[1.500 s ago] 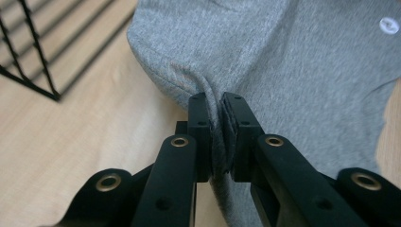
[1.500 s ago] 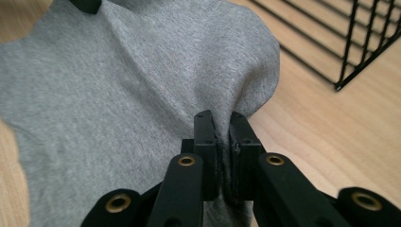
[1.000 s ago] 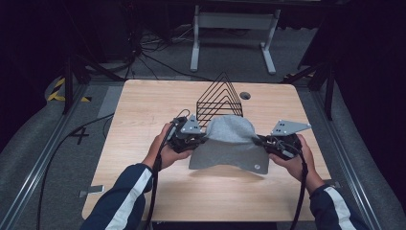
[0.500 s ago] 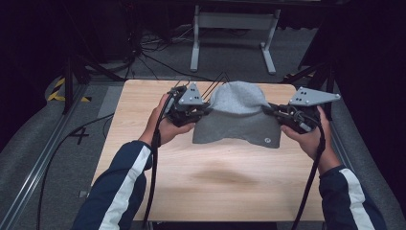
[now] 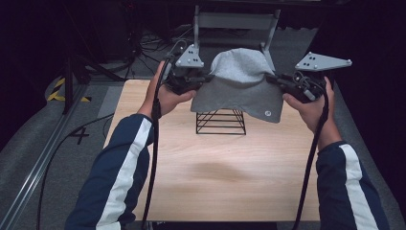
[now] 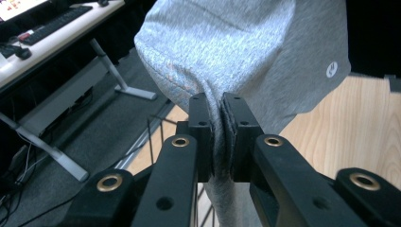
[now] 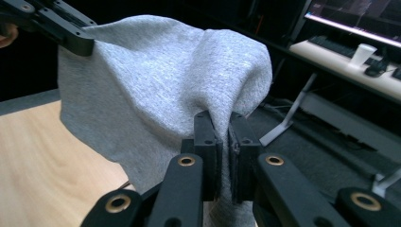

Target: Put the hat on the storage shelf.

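Note:
A grey knit cloth [image 5: 238, 84] with a small round white logo hangs stretched between my two grippers, well above the table. My left gripper [image 5: 207, 78] is shut on its left edge, and the fabric [image 6: 250, 52] is pinched between the black jaws. My right gripper [image 5: 270, 79] is shut on the opposite edge, where the cloth [image 7: 161, 90] bunches into the jaws. A black wire rack [image 5: 221, 121] stands on the wooden table [image 5: 215, 177] directly below the cloth, apart from it. The other gripper [image 7: 71, 35] holds the far corner in the right gripper view.
A grey metal stand [image 5: 234, 21] sits on the floor beyond the table's far edge. Cables [image 5: 143, 43] lie on the dark floor at left, beside a rail [image 5: 33, 177]. A desk with a keyboard [image 6: 56, 21] is at far left.
Both grippers have lifted the grey cloth up and away from the wire rack, which it covered a second ago. The rack now stands uncovered on the table.

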A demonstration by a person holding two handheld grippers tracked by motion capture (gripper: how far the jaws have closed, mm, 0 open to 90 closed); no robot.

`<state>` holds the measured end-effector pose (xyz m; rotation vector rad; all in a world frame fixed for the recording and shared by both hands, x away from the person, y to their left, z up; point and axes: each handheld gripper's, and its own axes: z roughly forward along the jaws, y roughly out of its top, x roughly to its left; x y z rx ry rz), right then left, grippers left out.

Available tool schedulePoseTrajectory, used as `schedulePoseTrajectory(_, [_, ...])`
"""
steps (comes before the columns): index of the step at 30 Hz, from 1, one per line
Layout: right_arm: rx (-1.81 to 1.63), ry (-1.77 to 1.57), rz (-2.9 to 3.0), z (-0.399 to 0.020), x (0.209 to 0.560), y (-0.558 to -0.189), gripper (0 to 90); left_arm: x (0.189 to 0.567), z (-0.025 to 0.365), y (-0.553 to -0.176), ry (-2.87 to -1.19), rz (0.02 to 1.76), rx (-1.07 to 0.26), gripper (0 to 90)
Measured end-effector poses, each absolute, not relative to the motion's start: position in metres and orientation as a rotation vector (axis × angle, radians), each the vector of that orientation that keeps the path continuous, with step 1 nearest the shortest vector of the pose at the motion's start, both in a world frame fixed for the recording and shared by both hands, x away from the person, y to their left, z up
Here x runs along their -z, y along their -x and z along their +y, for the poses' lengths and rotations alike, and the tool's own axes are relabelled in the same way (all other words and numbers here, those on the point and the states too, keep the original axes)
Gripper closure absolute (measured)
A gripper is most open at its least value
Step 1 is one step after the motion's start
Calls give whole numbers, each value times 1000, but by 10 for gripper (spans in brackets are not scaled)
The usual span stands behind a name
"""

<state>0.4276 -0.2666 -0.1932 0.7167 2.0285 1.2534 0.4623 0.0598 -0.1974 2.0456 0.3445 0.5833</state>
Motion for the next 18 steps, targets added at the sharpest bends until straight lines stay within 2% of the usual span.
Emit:
schedulePoseTrajectory(8, [-1250, -733, 2006, -260, 183, -453, 848, 195, 58, -489, -2037, 400, -590, 833])
schedulePoseTrajectory(18, [-1253, -762, 2031, -247, 197, -484, 848, 209, 57, -514, -2054, 456, -573, 832])
